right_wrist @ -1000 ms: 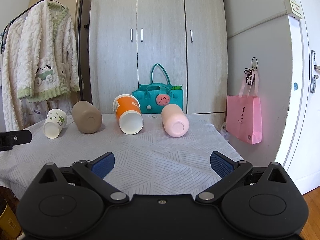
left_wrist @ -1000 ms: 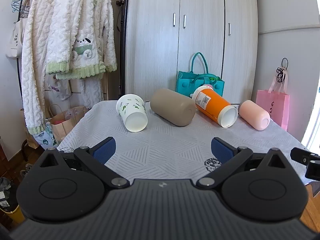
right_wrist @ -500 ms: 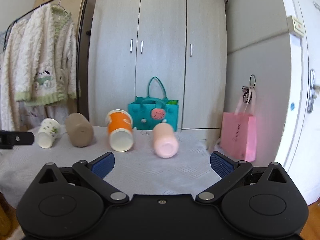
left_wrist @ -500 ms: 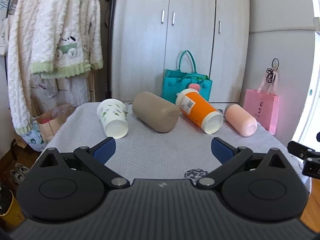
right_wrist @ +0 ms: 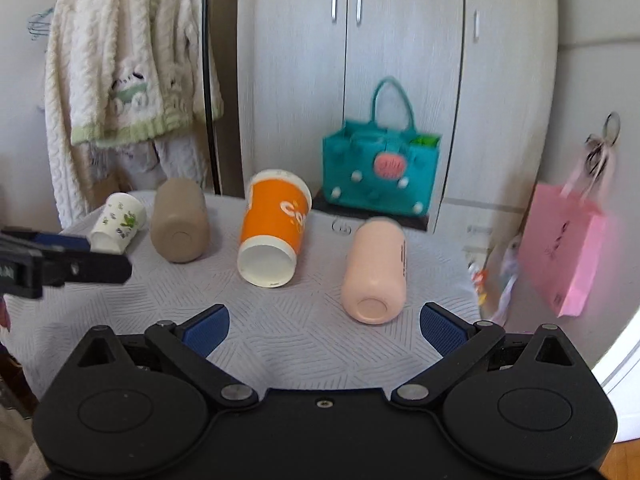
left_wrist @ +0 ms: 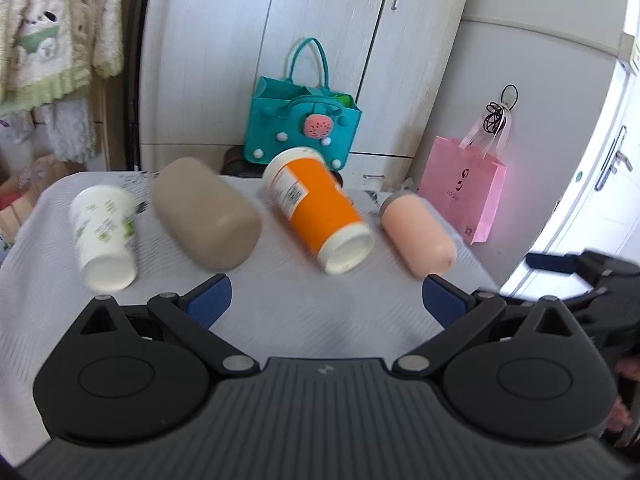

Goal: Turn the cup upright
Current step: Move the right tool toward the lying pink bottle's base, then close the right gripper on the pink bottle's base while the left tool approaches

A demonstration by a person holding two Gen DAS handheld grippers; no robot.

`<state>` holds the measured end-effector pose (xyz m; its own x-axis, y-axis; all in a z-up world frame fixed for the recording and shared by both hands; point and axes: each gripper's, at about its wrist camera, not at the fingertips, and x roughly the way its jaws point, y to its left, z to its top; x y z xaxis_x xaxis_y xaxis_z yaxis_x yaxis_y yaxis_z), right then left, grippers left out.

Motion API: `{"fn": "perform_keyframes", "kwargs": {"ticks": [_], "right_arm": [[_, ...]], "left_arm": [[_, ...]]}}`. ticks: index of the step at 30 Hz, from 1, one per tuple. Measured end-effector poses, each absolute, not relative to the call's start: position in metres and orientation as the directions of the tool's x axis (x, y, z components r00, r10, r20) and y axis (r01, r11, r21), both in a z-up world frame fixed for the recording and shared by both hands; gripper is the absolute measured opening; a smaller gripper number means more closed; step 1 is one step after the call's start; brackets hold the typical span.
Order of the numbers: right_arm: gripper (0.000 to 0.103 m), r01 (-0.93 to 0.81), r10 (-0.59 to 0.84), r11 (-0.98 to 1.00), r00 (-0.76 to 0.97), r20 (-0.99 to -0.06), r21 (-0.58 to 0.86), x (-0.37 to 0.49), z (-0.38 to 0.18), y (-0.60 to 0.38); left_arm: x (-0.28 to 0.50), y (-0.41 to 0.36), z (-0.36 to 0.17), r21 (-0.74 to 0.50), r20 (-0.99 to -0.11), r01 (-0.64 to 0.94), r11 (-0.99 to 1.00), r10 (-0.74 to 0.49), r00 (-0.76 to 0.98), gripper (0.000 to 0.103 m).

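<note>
Several cups lie on their sides in a row on the table (left_wrist: 280, 312): a white cup with green print (left_wrist: 104, 236) (right_wrist: 118, 222), a taupe cup (left_wrist: 206, 218) (right_wrist: 180, 222), an orange cup with a white rim (left_wrist: 320, 214) (right_wrist: 274, 228) and a pink cup (left_wrist: 418, 234) (right_wrist: 376, 270). My left gripper (left_wrist: 326, 300) is open and empty, just short of the taupe and orange cups. My right gripper (right_wrist: 324, 326) is open and empty, just short of the orange and pink cups.
A teal bag (left_wrist: 304, 128) (right_wrist: 380, 172) stands behind the table by the wardrobe (right_wrist: 392, 60). A pink paper bag (left_wrist: 464, 188) (right_wrist: 564, 248) hangs at the right. White clothes (right_wrist: 120, 72) hang at the left. The other gripper shows at the right (left_wrist: 580, 268) and at the left (right_wrist: 52, 264).
Both grippers have moved forward toward the cups and now look down on the table from closer. Their jaws stay open. The cups have not moved.
</note>
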<state>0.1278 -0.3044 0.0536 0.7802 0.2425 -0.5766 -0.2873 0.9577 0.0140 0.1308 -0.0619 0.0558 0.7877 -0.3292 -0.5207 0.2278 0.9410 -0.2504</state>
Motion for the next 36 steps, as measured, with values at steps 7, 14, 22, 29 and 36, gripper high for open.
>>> {"fn": "perform_keyframes", "kwargs": {"ticks": [7, 14, 22, 29, 36], "right_arm": [[0.102, -0.313, 0.309, 0.942, 0.670, -0.675, 0.121, 0.183, 0.051, -0.313], [0.094, -0.276, 0.321, 0.943, 0.614, -0.721, 0.185, 0.228, 0.040, -0.325], [0.087, -0.270, 0.319, 0.943, 0.570, -0.757, 0.195, 0.256, 0.023, -0.331], [0.070, -0.244, 0.337, 0.939, 0.510, -0.791, 0.243, 0.279, 0.002, -0.340], [0.069, -0.227, 0.413, 0.911, 0.501, -0.761, 0.345, 0.271, 0.000, -0.355]], "left_arm": [[0.195, -0.091, 0.078, -0.302, -0.590, 0.313, 0.900, -0.435, 0.681, 0.103], [0.228, -0.121, 0.078, -0.285, -0.596, 0.364, 0.887, -0.462, 0.657, 0.103], [0.242, -0.123, 0.068, -0.307, -0.612, 0.384, 0.871, -0.489, 0.621, 0.103], [0.243, -0.120, 0.060, -0.310, -0.635, 0.384, 0.870, -0.490, 0.597, 0.102], [0.225, -0.111, 0.059, -0.275, -0.631, 0.365, 0.890, -0.453, 0.630, 0.102]]}}
